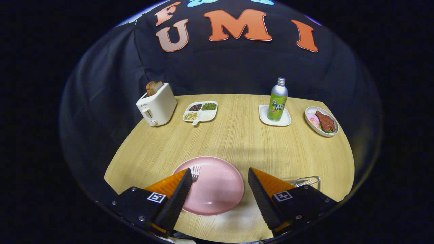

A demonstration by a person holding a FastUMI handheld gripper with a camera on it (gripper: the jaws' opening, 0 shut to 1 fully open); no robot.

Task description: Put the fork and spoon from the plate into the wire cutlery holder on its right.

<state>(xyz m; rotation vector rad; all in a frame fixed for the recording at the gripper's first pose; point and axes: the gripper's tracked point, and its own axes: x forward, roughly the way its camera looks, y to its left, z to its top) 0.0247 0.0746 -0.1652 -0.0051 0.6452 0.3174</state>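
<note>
The fork point(195, 171) lies on the pink plate point(217, 189) near the tabletop's point(234, 139) front edge, its tines just beside my left finger. I cannot make out the spoon. My gripper point(220, 176) hangs over the plate, fingers spread wide, holding nothing. The wire cutlery holder point(308, 182) peeks from behind my right finger. Along the far edge stand a toaster point(156, 105), a divided tray point(200, 111), a bottle point(277, 100) and a dish of food point(322, 121).

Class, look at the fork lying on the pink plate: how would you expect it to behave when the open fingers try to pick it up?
The fork looks like thin metal, so probably stiff and light. It lies flat on the glossy pink plate, so it may slide rather than lift. The gripper hangs open above the plate, with one finger over the fork's handle.
</note>
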